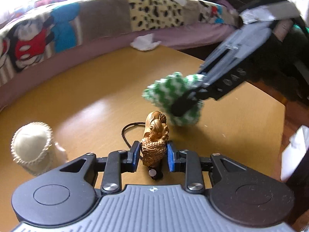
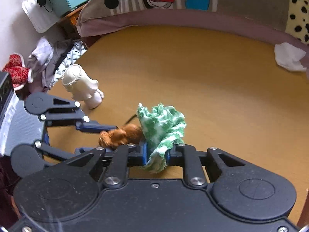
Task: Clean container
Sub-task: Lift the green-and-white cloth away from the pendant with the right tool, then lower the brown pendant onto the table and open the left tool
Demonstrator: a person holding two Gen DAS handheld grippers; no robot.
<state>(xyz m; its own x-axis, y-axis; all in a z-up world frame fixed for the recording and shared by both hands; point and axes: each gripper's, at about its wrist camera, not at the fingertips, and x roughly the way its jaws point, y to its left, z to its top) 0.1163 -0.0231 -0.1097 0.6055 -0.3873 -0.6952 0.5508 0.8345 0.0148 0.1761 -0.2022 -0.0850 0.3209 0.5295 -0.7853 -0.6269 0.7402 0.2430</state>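
Observation:
My left gripper point(image 1: 153, 153) is shut on a carved golden-brown wooden figurine point(image 1: 155, 137) with a black cord point(image 1: 127, 133), held just above the yellow-brown table point(image 1: 77, 96). My right gripper point(image 2: 157, 153) is shut on a green-and-white cloth point(image 2: 162, 127). In the left wrist view the cloth point(image 1: 173, 96) hangs just right of and beyond the figurine's top. In the right wrist view the figurine point(image 2: 121, 135) is blurred, touching the cloth's left side. A cream woven container point(image 1: 32, 148) lies on its side at the left, also visible in the right wrist view point(image 2: 81, 85).
A bed with a patchwork cartoon blanket point(image 1: 58, 31) borders the table's far edge. A crumpled white tissue point(image 1: 144, 42) lies at that edge. Clothes point(image 2: 54, 61) and a red knitted item point(image 2: 15, 71) are piled off the table's left. White paper point(image 1: 293, 152) sits at the right edge.

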